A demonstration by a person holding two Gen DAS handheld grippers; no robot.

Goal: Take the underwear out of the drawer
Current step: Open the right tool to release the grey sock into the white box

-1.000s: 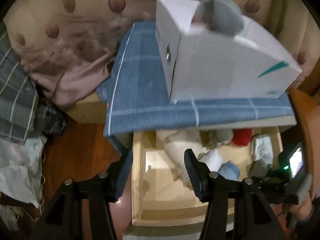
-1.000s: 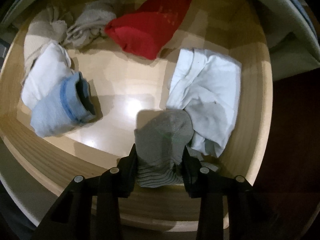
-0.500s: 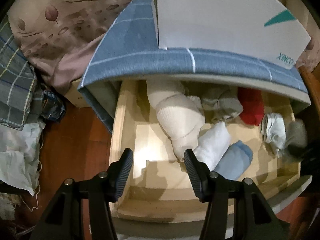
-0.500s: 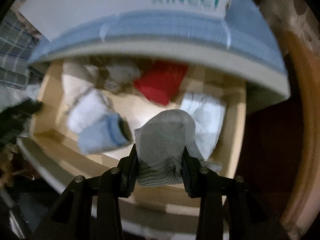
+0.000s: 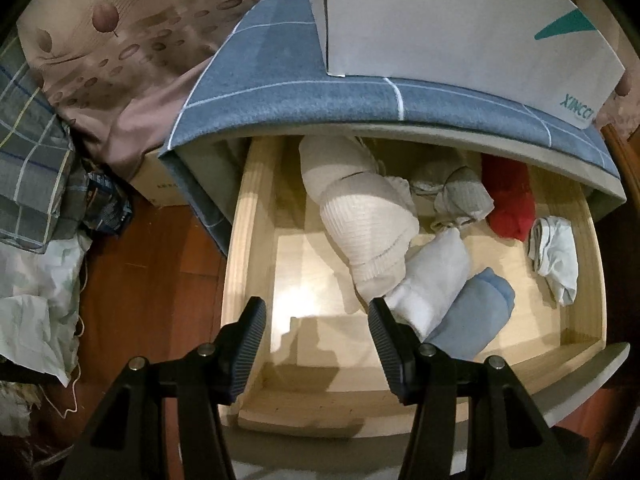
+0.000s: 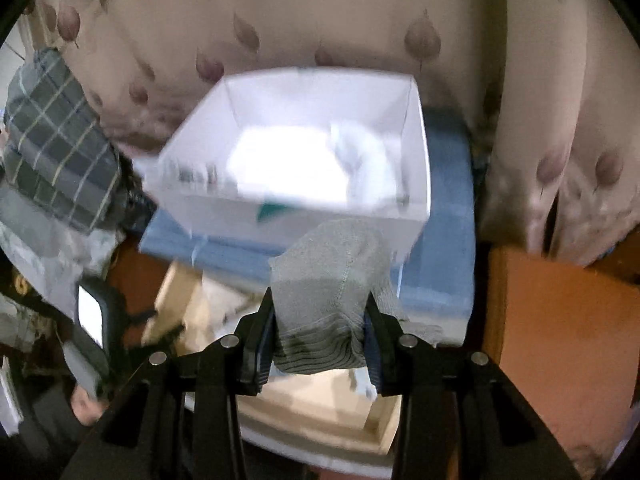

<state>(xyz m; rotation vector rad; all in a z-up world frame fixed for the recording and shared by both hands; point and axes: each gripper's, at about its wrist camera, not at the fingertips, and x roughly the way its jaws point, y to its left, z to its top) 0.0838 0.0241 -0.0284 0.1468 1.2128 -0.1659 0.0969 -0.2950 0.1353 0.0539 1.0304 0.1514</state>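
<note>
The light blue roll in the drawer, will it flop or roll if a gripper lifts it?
The light blue roll looks like soft, tightly rolled cloth, so it probably squashes and stays bundled. Rounded, it might roll if nudged. The grey garment in the right gripper droops similarly.

Both views are dim and warm, with dark round corners and strongly bent edges from the fisheye lens. In the left wrist view the picture is sharp; light from above makes a glare patch on the drawer [image 5: 304, 300] floor, with shadows of the tongs. The right wrist view is motion-blurred, and the white box [image 6: 304, 152] inside is overexposed.
</note>
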